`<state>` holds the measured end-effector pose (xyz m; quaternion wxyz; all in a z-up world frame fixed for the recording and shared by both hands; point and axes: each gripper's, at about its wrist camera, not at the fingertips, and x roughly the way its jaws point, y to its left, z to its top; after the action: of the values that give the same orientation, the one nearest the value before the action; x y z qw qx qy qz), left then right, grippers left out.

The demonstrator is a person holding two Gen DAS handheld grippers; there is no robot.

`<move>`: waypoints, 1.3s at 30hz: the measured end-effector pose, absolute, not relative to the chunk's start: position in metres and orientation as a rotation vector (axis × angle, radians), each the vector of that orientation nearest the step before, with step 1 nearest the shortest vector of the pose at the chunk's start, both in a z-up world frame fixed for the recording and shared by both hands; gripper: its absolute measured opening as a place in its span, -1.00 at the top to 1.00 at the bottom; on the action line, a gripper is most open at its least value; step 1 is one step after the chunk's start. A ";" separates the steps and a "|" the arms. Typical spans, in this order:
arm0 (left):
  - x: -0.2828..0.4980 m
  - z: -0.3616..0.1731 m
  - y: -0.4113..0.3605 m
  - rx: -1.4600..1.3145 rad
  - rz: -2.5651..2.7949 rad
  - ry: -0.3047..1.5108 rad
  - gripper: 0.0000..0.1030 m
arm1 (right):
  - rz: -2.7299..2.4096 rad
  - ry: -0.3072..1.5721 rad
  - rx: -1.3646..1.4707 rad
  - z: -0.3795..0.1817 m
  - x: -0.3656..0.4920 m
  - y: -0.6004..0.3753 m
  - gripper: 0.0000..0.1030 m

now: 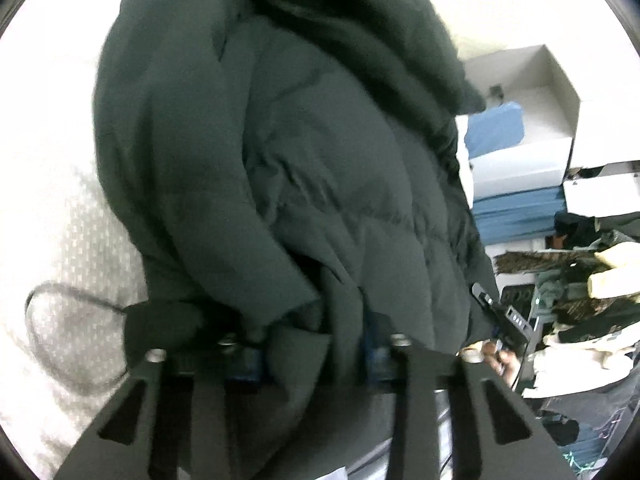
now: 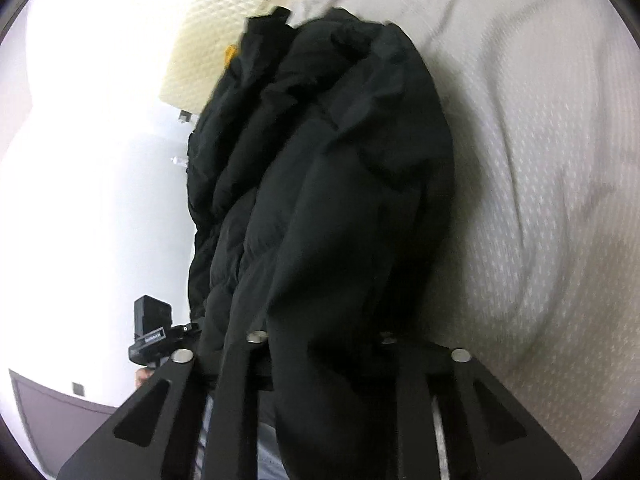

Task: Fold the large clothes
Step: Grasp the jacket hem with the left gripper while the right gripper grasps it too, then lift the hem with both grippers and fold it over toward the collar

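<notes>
A large dark puffer jacket fills the left wrist view, hanging over a white patterned bedsheet. My left gripper is shut on a thick fold of the jacket's edge between its blue pads. In the right wrist view the same black jacket hangs bunched, and my right gripper is shut on its fabric. The other gripper's body shows at the lower left there, and the right gripper's body shows at the right in the left wrist view.
The white bedsheet lies to the right in the right wrist view, a cream mattress edge above. In the left wrist view an open white box, blue items and piled clothes sit at right. A dark cable loops on the sheet.
</notes>
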<state>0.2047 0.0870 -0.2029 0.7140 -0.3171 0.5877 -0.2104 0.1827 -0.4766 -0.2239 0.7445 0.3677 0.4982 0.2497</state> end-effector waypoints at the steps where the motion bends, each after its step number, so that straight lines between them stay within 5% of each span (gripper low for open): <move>1: 0.204 -0.199 0.089 -0.707 -0.468 1.277 0.63 | 0.557 1.061 0.789 -0.217 0.181 -0.476 0.77; 6: 0.194 -0.170 0.103 -0.772 -0.502 1.149 0.79 | 0.601 0.937 0.755 -0.179 0.172 -0.475 0.84; 18: 0.164 -0.077 0.172 -0.806 -0.495 0.946 0.83 | 0.738 0.705 0.698 -0.086 0.118 -0.477 0.87; 39: 0.023 0.024 0.164 -0.651 -0.588 1.033 0.79 | 0.724 0.564 0.761 -0.024 -0.047 -0.489 0.87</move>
<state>0.0233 0.1637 0.0236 0.7789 -0.3012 0.4781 -0.2721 -0.0466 -0.4889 -0.0242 0.8276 0.3583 0.2656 0.3408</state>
